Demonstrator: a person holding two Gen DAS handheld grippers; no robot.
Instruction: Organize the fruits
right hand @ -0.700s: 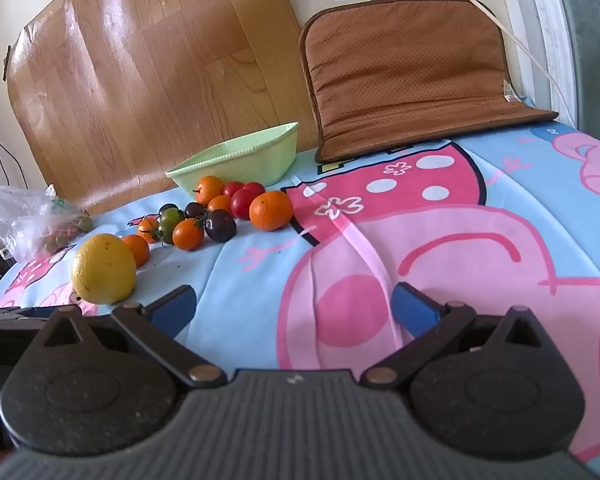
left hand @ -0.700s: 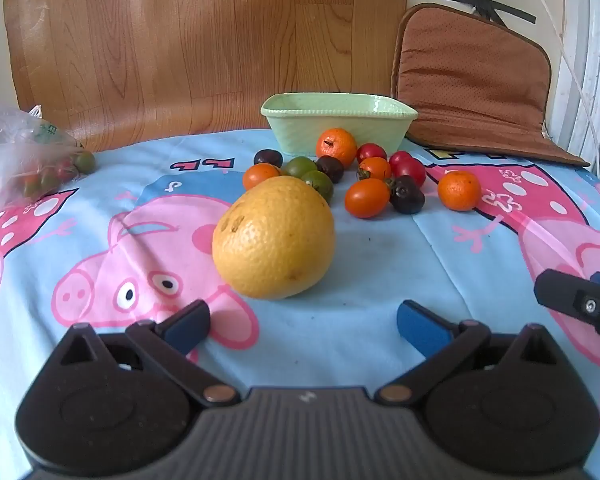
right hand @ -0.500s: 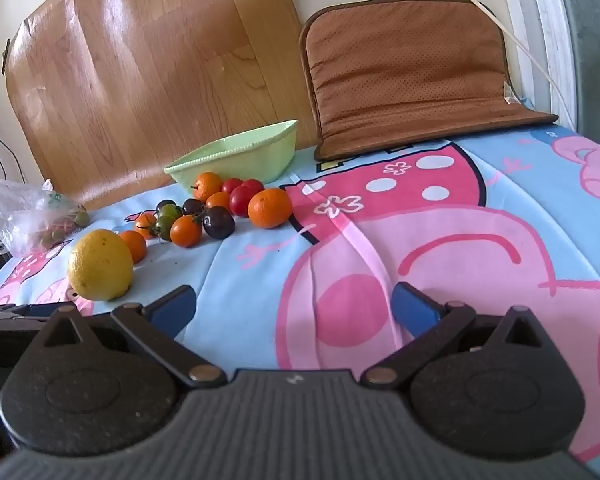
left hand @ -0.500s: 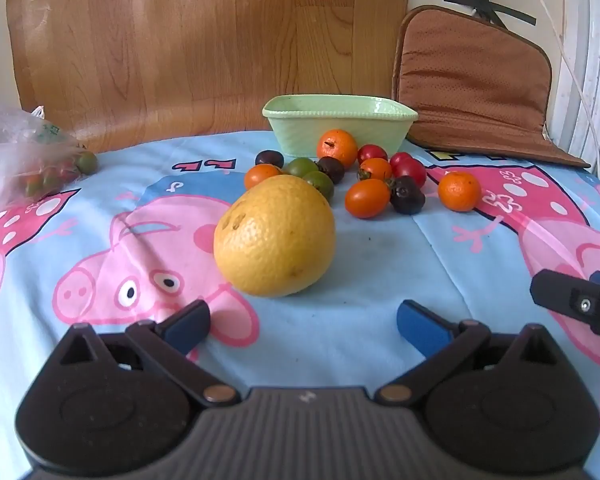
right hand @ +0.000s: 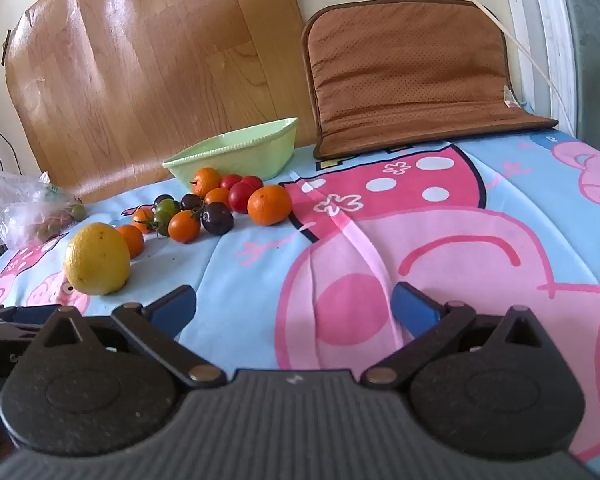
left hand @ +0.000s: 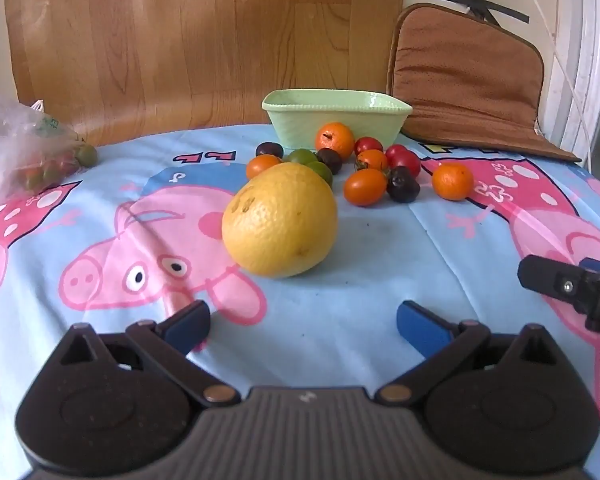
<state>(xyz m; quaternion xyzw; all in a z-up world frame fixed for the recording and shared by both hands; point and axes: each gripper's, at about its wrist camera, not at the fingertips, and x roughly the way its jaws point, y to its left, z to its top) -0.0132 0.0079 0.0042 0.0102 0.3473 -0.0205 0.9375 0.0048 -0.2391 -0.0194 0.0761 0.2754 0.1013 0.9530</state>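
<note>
— Both sets of fingers, how do they stand?

— Spread as wide as they go, nothing between them. My left gripper (left hand: 303,320) hangs tilted down over the cartoon-pig tablecloth (left hand: 360,300), and my right gripper (right hand: 294,304) does the same further to the right, over the big pink print.

— Where is the large yellow citrus (left hand: 280,220)?

— Straight ahead of my left fingers, resting on the cloth, apart from both blue pads. From my right gripper's view it lies off to the left (right hand: 97,259).

— Which way does it point?

— It is slightly egg-shaped. In the left view its long axis runs on a slant, the scarred end up and to the left, the blunter end low and to the right.

— And the small fruits?

— Clustered behind it: orange, red, green and dark tomatoes (left hand: 365,186) touching one another, one mandarin (left hand: 334,140) against the green bowl (left hand: 336,120), another mandarin (left hand: 452,181) just apart on the right. The bowl sits at the far edge of the cloth, beside a brown cushion (left hand: 464,80). A plastic bag (left hand: 16,144) holding more small fruit lies far left.
</note>
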